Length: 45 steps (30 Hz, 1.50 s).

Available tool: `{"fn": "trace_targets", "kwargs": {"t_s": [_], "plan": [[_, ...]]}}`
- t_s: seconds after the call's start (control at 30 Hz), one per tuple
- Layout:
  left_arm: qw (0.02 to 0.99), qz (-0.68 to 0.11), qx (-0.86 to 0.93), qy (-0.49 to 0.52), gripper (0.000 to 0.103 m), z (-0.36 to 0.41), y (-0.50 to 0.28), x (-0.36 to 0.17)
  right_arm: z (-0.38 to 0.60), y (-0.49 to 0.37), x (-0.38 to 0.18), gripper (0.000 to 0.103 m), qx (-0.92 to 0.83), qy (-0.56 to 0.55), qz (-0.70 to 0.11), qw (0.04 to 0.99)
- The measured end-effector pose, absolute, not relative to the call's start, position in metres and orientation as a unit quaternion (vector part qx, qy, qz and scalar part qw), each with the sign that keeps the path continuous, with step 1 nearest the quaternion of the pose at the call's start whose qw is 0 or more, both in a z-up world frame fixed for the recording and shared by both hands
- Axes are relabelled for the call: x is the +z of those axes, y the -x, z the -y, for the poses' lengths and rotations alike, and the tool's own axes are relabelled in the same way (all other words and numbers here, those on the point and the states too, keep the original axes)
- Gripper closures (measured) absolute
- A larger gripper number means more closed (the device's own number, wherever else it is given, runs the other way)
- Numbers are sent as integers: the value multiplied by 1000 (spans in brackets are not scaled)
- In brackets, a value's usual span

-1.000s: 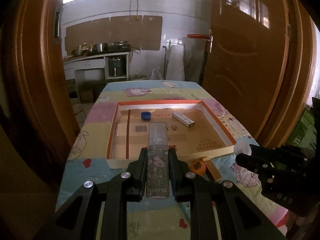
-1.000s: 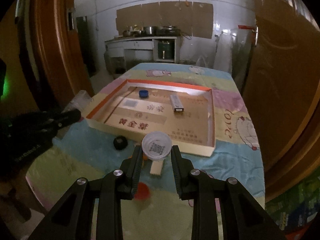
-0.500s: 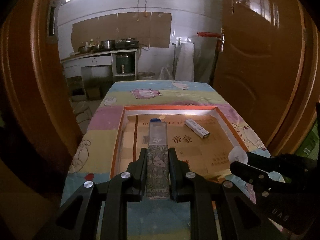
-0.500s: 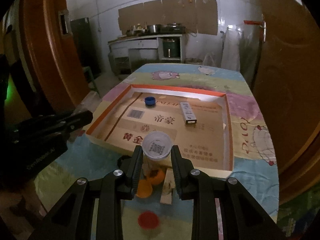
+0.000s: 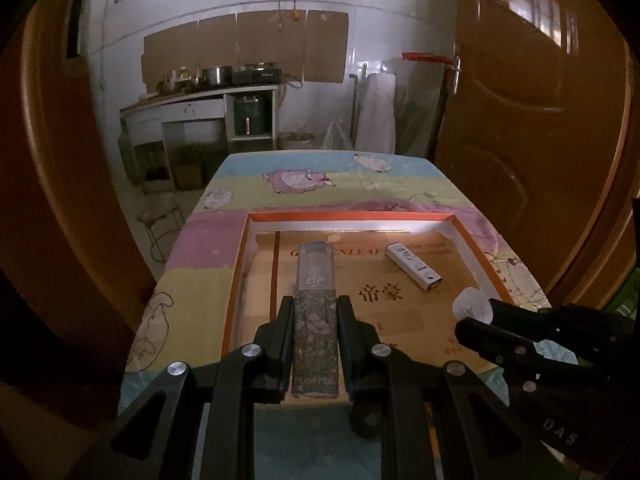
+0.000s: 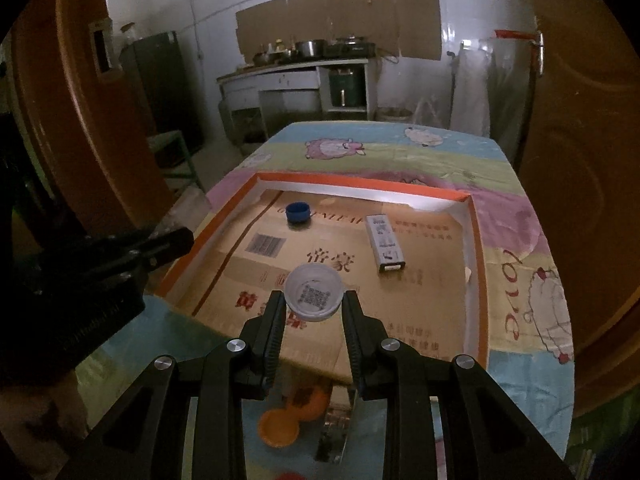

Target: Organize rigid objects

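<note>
The left gripper is clamped on a long flat lip-product box with a grey floral lower half and a clear upper part printed "LIP"; the box lies along the line of the two black fingers and juts forward past their tips, hanging over the left part of a shallow cardboard tray with an orange rim and white inner walls. The right gripper is closed on a small translucent white plastic cap with dark print on its inside face, pinched at the fingertips with its open side towards the camera, above the near part of the same tray. The tray rests on a table covered with a pastel striped cloth bearing cartoon sheep. On the tray's brown printed cardboard floor lie a round blue bottle cap near the far left corner and a narrow white rectangular box with dark printing to the right of centre, well apart from each other. Outside the tray, on the cloth near its front wall, sits a small orange lid, partly hidden by the right gripper's fingers. In the left wrist view the right gripper shows at the lower right, with the white cap at its tip over the tray's right side.
</note>
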<state>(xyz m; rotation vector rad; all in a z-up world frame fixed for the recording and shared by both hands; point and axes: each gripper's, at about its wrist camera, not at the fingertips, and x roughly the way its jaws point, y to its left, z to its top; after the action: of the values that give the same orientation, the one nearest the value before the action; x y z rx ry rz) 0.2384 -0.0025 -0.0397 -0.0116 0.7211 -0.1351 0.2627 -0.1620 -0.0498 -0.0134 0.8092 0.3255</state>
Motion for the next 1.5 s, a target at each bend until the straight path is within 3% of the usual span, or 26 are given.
{"fn": "trace_targets", "kwargs": {"t_s": [0.83, 1.5], "plan": [[908, -415, -52, 13, 83, -9, -324, -83, 140, -349, -80, 74, 179, 20, -433, 883], [893, -447, -48, 7, 83, -7, -349, -110, 130, -386, -111, 74, 180, 33, -471, 863]]}}
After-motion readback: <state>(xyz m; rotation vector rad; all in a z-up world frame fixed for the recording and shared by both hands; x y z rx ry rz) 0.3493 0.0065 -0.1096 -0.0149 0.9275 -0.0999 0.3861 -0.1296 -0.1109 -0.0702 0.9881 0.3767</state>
